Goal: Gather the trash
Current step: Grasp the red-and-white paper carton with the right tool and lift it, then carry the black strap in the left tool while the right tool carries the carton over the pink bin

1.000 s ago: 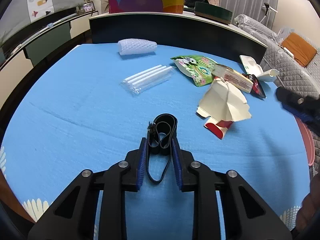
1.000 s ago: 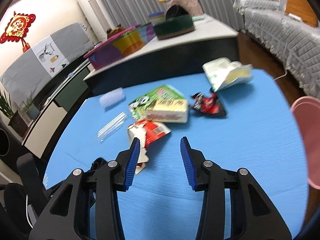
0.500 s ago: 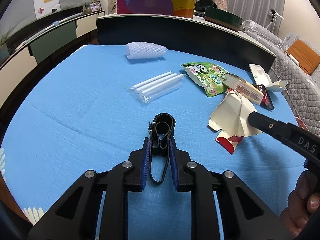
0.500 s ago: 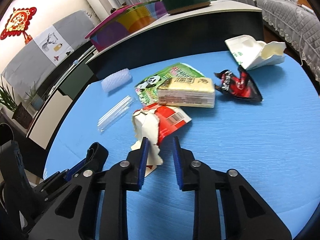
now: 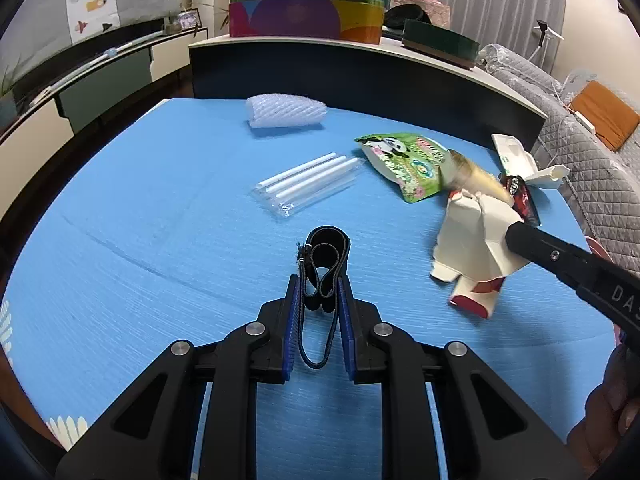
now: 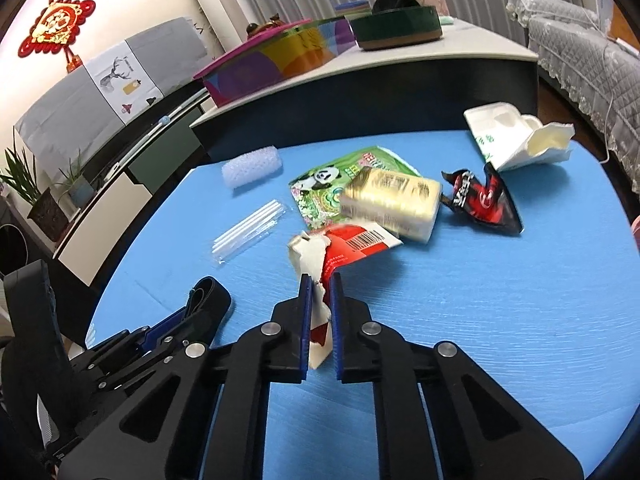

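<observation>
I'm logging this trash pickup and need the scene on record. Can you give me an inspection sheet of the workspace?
Surface: blue table cover, flat, printed edge nearest the camera.
Job's things: torn red-white carton, black strap, straw pack, foam net, panda pouch, gold packet, red-black wrapper, white foam box.
Clutter: nothing seen beyond the trash.
Grippers: left gripper shut on the strap; right gripper closing, the carton's torn edge between its pads.
Cables: a white cord hangs off the sofa.
Surroundings: counter with colourful round box, quilted sofa, potted plants.
</observation>
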{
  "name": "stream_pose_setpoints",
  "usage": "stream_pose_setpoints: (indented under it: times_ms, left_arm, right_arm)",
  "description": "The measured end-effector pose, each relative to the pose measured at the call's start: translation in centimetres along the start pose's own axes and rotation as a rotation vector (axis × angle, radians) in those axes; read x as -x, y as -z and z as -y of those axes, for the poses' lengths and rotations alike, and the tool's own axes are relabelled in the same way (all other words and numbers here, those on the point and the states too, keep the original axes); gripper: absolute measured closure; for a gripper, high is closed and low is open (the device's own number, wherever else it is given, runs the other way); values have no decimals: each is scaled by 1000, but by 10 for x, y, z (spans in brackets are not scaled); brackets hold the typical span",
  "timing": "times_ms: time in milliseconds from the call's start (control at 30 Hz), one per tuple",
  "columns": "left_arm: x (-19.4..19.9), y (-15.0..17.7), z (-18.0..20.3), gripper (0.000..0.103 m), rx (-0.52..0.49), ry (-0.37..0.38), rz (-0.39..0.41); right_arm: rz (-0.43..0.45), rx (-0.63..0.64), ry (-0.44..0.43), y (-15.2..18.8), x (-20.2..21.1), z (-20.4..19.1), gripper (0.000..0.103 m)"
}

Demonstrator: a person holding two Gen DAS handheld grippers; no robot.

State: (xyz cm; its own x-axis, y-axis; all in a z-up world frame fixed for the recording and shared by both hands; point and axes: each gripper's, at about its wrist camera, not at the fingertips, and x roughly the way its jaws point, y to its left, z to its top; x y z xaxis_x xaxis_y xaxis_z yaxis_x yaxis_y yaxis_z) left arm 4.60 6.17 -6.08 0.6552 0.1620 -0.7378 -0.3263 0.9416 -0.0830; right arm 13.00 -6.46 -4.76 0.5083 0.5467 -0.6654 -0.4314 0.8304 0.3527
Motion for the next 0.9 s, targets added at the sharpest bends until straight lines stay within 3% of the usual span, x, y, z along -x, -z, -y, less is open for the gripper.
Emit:
stream_pose_setpoints:
  times_ms: [900]
  left_arm:
    - [29,2,51,85,-92,79,63]
  right_arm:
    - [116,39,178,9,80,28,95]
